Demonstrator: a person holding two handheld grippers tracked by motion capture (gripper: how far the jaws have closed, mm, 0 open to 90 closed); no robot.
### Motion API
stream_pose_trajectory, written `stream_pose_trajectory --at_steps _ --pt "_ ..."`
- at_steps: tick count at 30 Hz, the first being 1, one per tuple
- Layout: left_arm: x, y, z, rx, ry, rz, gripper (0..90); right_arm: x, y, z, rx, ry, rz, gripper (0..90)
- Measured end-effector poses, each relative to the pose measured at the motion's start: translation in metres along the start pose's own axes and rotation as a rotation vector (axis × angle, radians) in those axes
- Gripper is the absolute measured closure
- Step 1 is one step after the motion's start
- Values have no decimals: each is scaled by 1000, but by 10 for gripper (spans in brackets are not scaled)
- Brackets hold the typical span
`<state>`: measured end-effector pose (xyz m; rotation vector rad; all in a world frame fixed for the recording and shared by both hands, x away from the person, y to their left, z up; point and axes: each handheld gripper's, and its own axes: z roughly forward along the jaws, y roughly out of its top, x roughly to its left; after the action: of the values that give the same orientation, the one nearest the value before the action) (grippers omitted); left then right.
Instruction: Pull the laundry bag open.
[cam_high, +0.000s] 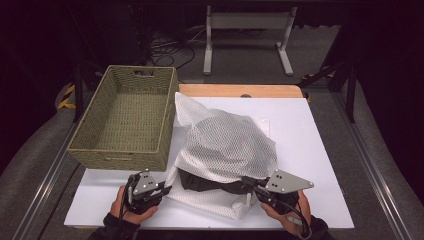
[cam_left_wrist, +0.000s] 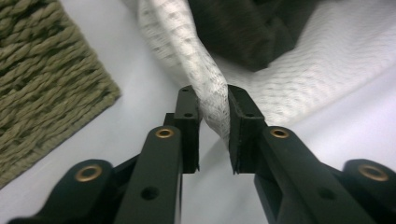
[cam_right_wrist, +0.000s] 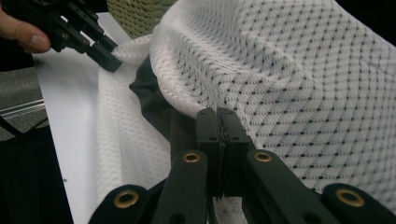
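Observation:
A white mesh bag (cam_high: 225, 140) lies bunched on the white tabletop (cam_high: 315, 165), with a dark garment (cam_high: 200, 181) showing in its mouth at the near side. My left gripper (cam_high: 167, 189) is at the bag's near left edge. In the left gripper view, a twisted fold of mesh (cam_left_wrist: 212, 93) runs between the pads of the left gripper (cam_left_wrist: 213, 116) and touches both, so it is shut on the fold. My right gripper (cam_high: 247, 181) is at the mouth's right side. In the right gripper view the right gripper (cam_right_wrist: 218, 114) is shut, pinching the upper mesh rim (cam_right_wrist: 187, 105) above the garment (cam_right_wrist: 149, 98).
A woven olive basket (cam_high: 90, 150) stands on the table's left, close beside the bag and just beyond my left hand. A wooden strip (cam_high: 240, 90) edges the far side of the table. A metal stand (cam_high: 247, 22) and cables sit on the floor behind.

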<state>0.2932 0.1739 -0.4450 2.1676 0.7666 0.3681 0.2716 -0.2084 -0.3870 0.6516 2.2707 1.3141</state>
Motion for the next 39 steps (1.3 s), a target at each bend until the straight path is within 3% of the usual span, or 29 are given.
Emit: stream_pose_trajectory --at_steps 1,3,5,9,11,12,13,17,18,21,24,26,27,28,29,32,34,35,36,37,38,39 --pt "-2 3 -5 -32 26 5 706 1 3 1 -6 1 -4 893" --pt "-3 8 -11 -97 10 2 630 3 8 4 -22 7 1 893" --pt "-14 20 -12 -132 0 46 601 4 15 7 -38 4 -1 893" --pt "-33 37 10 -83 -43 134 518 3 32 12 -90 -2 28 893" --pt "-37 44 25 -55 -68 142 491 4 42 12 -120 -5 24 893" --pt "-40 49 34 -37 -89 165 477 5 46 12 -132 -8 23 894" --pt "-40 49 34 -37 -89 165 470 5 46 12 -132 -8 23 894" --pt "-58 69 67 -16 -143 267 469 7 52 8 -148 -3 17 894" --pt "-58 74 76 -15 -157 263 469 7 50 8 -142 2 20 894" --pt "-56 83 94 -15 -156 258 466 7 44 9 -119 10 22 894" --pt "-55 93 110 -8 -118 294 465 6 32 13 -68 16 23 894" --pt "-55 96 118 -22 -74 286 489 4 28 14 -54 24 35 894" --pt "-55 96 118 -22 -74 286 515 4 28 14 -54 24 35 894" --pt "-55 98 125 -16 -20 274 556 4 22 16 -29 50 52 894" --pt "-54 99 128 -12 15 286 556 4 22 16 -29 50 52 894" --pt "-48 101 139 -21 34 226 712 7 13 19 16 86 51 894" --pt "-44 104 141 -34 64 202 763 10 9 21 40 106 50 895" --pt "-41 105 142 -61 72 164 780 13 6 22 57 116 42 896" --pt "-41 105 142 -61 72 164 788 16 3 23 70 125 36 896" --pt "-35 107 141 -105 93 119 794 17 2 23 75 132 35 897" --pt "-35 107 141 -105 93 119 796 17 2 23 75 132 35 897" --pt "-27 110 138 -155 124 73 799 18 1 23 82 146 32 898"
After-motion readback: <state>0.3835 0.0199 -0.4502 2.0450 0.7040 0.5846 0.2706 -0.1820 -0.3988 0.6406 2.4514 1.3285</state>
